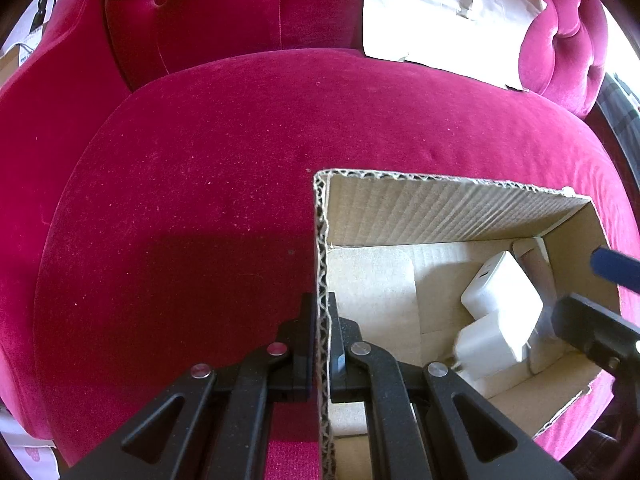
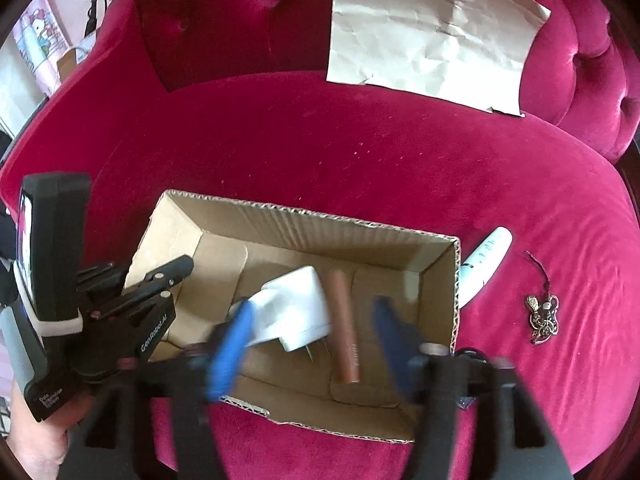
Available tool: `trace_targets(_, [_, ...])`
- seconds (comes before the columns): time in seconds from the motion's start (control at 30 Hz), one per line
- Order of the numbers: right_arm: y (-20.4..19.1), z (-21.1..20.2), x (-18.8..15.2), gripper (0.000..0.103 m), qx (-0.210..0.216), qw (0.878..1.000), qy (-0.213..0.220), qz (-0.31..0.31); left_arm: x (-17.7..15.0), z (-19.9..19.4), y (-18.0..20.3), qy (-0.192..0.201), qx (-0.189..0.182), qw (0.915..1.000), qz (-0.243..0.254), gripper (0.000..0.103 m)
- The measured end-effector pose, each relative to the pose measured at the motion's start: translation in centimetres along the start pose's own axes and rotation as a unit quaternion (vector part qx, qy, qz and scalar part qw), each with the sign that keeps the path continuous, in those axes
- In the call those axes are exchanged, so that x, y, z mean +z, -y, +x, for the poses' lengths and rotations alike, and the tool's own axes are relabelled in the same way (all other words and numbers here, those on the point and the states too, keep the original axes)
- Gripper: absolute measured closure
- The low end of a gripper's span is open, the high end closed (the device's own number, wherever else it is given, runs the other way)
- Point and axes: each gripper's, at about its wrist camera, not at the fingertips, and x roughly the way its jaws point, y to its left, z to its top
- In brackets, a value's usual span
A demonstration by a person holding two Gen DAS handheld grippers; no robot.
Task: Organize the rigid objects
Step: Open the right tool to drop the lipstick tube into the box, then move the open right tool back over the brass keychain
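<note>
An open cardboard box (image 2: 320,220) sits on a magenta velvet sofa seat. My left gripper (image 1: 322,336) is shut on the box's left wall (image 1: 322,264); it also shows in the right wrist view (image 2: 160,276). Inside the box lie a white charger (image 2: 298,312), also seen in the left wrist view (image 1: 500,312), and a copper-brown tube (image 2: 344,328). My right gripper (image 2: 312,344), with blue fingertips (image 2: 232,352), is open and empty above the box, blurred. A white tube (image 2: 486,264) and a metal keychain charm (image 2: 542,314) lie on the seat right of the box.
A crumpled paper envelope (image 2: 432,32) leans against the sofa back (image 2: 224,12). The sofa's tufted right arm (image 2: 592,64) rises at the right. Bare seat cushion (image 1: 192,200) spreads left of and behind the box.
</note>
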Motion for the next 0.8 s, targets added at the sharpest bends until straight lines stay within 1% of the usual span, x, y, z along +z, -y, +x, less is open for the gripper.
trace_targets(0.03, [0.1,-0.1,0.1,0.02,0.0,1.0,0.003,0.001,0.0,0.0,0.0,0.0,0.0,1.0,0.0,0.1])
trace_targets(0.1, [0.1,-0.4,0.3,0.009,-0.007,1.0,0.009,-0.001,0.0,0.0,0.1,0.0,0.001,1.0,0.0,0.1])
trace_targets(0.13, [0.0,-0.4,0.3,0.006,-0.01,1.0,0.013,-0.003,0.0,0.0,0.1,0.001,0.002,1.0,0.001,0.1])
trace_targets(0.17, [0.0,-0.5,0.4,0.001,-0.013,1.0,0.015,-0.004,0.0,0.0,0.2,0.0,0.002,1.0,0.001,0.1])
trace_targets(0.37, [0.3,-0.3,0.4,0.0,-0.019,1.0,0.013,-0.002,0.0,0.1,0.2,0.0,0.002,1.0,0.0,0.1])
trace_targets(0.53, [0.6,-1.0,0.5,0.0,-0.017,1.0,0.025,-0.002,0.0,0.1,0.3,0.0,0.003,1.0,0.002,0.1])
trace_targets(0.7, [1.0,-1.8,0.6,0.0,-0.034,0.999,0.041,-0.008,0.0,0.1,0.3,0.0,0.004,1.0,0.001,0.1])
trace_targets(0.8, [1.5,-2.2,0.7,0.0,-0.036,0.998,0.046,-0.006,0.0,0.1,0.4,-0.001,0.004,1.0,0.0,0.1])
